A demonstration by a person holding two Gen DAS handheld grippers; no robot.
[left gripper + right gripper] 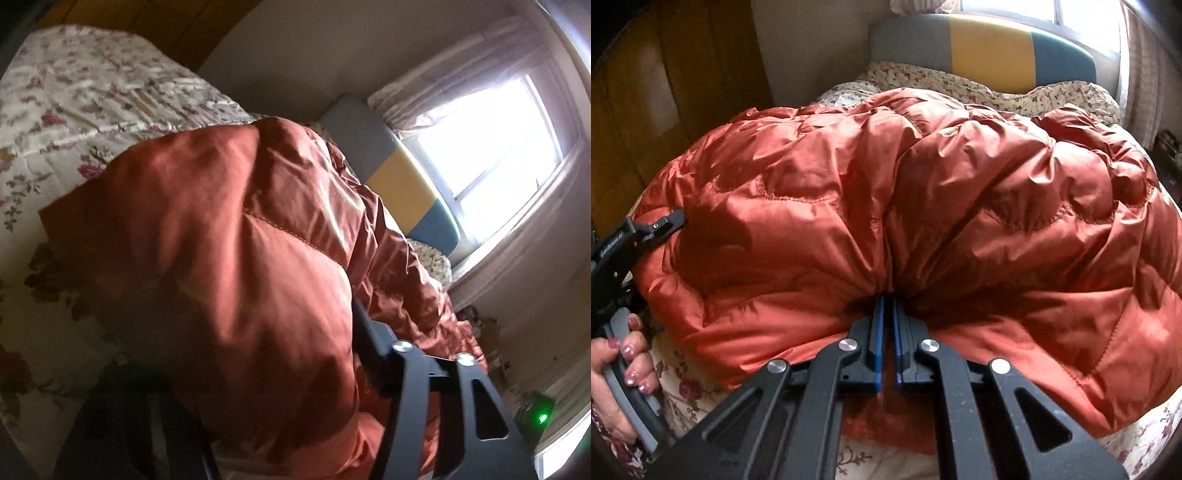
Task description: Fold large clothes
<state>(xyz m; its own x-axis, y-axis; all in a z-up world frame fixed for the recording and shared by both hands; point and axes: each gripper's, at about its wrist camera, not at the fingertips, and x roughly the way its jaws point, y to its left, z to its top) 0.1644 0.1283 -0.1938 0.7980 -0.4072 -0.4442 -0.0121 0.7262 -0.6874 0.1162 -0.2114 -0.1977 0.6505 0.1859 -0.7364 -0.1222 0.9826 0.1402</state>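
A big rust-orange puffer jacket (923, 206) lies across the bed (1145, 443), on a bedspread with small red flowers. It is bunched and puffy, with stitched quilt lines on its shiny surface, and it covers most of the bed's width in the right wrist view.

The right gripper (888, 295) is at the near edge of the jacket, in the middle. Its jaws with blue pads are almost closed, and the fabric is gathered between them, so the folds run together at the tips.

The left gripper (670, 218) is at the left end of the jacket. In the right wrist view its black tip touches the fabric, and a hand (617, 373) with painted nails holds its grey handle. In the left wrist view the orange fabric (229, 258) fills the middle and hides the jaws, so I cannot tell how far they are open or whether they hold the cloth.

Behind the jacket stands a headboard (982, 46) in grey, yellow and blue-green panels. Above it is a bright window (491, 147) with light curtains. A wooden wardrobe (665, 92) is at the left of the bed.
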